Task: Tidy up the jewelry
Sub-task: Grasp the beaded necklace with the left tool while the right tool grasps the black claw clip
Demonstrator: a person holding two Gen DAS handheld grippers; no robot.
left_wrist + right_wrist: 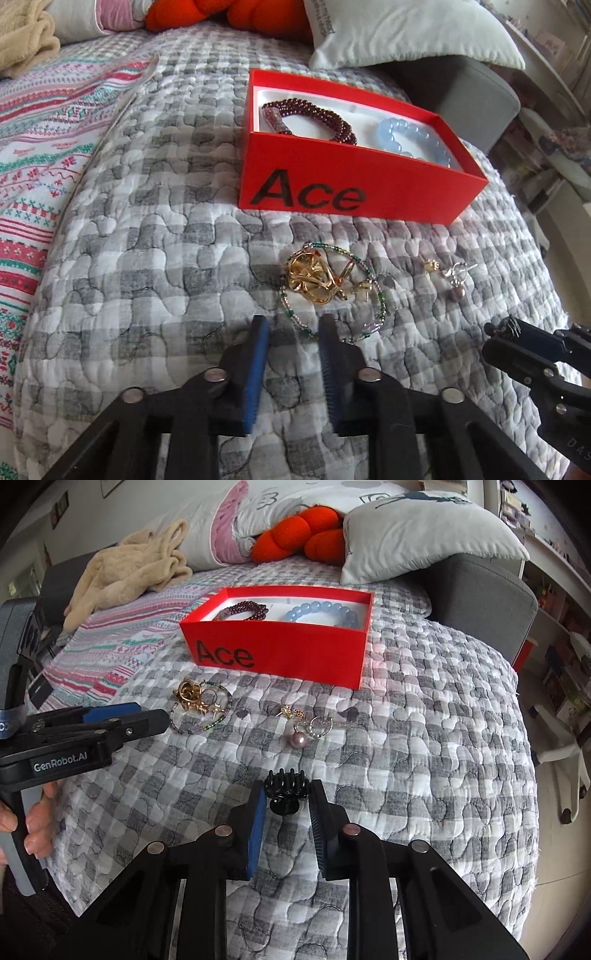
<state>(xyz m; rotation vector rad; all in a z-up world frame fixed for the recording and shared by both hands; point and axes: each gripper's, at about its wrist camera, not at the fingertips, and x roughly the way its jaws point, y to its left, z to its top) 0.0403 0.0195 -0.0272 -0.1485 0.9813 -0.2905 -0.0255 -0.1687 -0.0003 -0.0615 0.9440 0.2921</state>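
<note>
A red "Ace" box (354, 177) (280, 653) sits on the quilt and holds a dark red bead bracelet (314, 114) and a pale blue bead bracelet (413, 136). In front of it lie a gold tangle of jewelry (314, 277) (190, 696) inside a thin green beaded bracelet (369, 295), and to the right small earrings with a pearl (454, 284) (299, 738). My left gripper (295, 325) is open just before the beaded bracelet. My right gripper (288, 794) is shut on a black hair claw clip (286, 788).
A grey checked quilt (166, 258) covers the bed. A striped blanket (33, 147) lies at the left. A pillow (424, 524), an orange cushion (303, 535) and a beige throw (129, 572) lie behind the box. The bed edge drops at the right.
</note>
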